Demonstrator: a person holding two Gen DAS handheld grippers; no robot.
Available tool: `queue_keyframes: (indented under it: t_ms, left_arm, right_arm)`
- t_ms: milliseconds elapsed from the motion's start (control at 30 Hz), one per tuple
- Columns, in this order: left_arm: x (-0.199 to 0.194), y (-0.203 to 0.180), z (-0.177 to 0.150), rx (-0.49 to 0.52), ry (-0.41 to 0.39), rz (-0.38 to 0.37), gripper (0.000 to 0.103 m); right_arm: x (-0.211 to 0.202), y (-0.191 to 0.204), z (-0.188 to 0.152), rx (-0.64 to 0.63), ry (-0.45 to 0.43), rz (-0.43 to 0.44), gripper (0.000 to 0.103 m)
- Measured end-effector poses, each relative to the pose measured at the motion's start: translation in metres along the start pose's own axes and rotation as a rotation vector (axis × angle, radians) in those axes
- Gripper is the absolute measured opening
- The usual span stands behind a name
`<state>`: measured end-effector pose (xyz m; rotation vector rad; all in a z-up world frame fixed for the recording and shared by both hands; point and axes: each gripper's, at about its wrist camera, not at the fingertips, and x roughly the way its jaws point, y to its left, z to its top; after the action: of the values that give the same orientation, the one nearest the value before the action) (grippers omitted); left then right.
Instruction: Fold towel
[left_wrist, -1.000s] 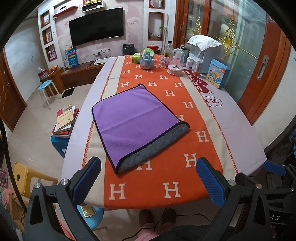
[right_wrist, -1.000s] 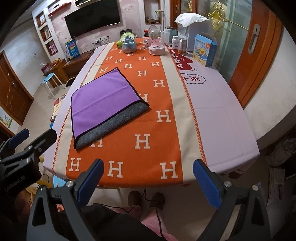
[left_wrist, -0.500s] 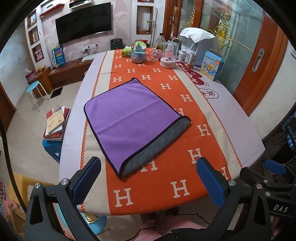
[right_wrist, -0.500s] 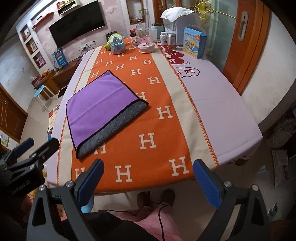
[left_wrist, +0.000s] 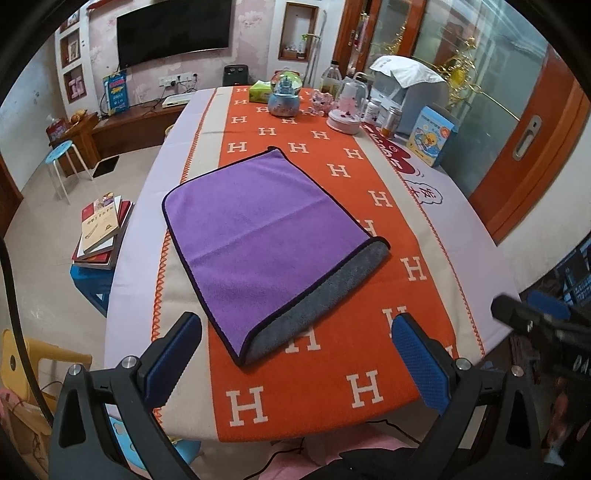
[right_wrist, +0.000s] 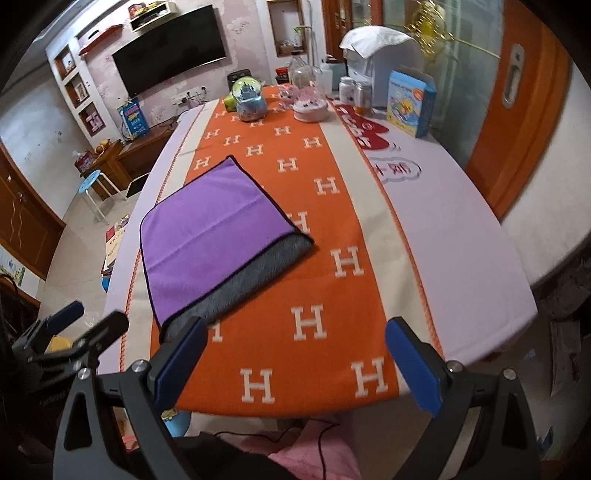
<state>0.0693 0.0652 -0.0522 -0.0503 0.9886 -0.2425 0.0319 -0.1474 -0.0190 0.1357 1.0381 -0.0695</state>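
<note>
A purple towel (left_wrist: 258, 225) with a grey underside lies folded flat on the orange H-patterned table runner (left_wrist: 314, 373); it also shows in the right wrist view (right_wrist: 210, 229). Its grey lower layer sticks out along the near right edge. My left gripper (left_wrist: 295, 354) is open and empty, above the table's near edge just short of the towel's near corner. My right gripper (right_wrist: 293, 363) is open and empty, over the runner to the right of the towel; its left finger covers the towel's near corner.
A snow globe (left_wrist: 284, 98), tissue box, jars, a pink dish and a blue box (left_wrist: 432, 134) stand at the table's far end. Books (left_wrist: 101, 229) on a blue stool and a yellow chair stand left of the table.
Both grippers have moved forward and lower toward the table's near edge; the towel looms larger. The towel has not moved.
</note>
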Motion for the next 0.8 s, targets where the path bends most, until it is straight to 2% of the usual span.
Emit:
queue_keyframes:
  t_ms: [200, 467, 667, 800]
  left_arm:
    - [0.012, 0.007, 0.006, -0.053, 0.003, 0.021, 0.102]
    - [0.044, 0.016, 0.019, -0.151, 0.06, 0.075, 0.102]
    - [0.075, 0.025, 0.016, -0.221, 0.126, 0.115, 0.102]
    - [0.093, 0.032, 0.01, -0.269, 0.16, 0.153, 0.102]
  right_arm:
    - [0.019, -0.003, 0.032, -0.097, -0.026, 0.034, 0.097]
    - [0.061, -0.009, 0.071, -0.244, -0.006, 0.114, 0.097]
    - [0.096, -0.006, 0.084, -0.375, 0.016, 0.162, 0.097]
    - [0.126, -0.006, 0.089, -0.436, 0.064, 0.199, 0.094]
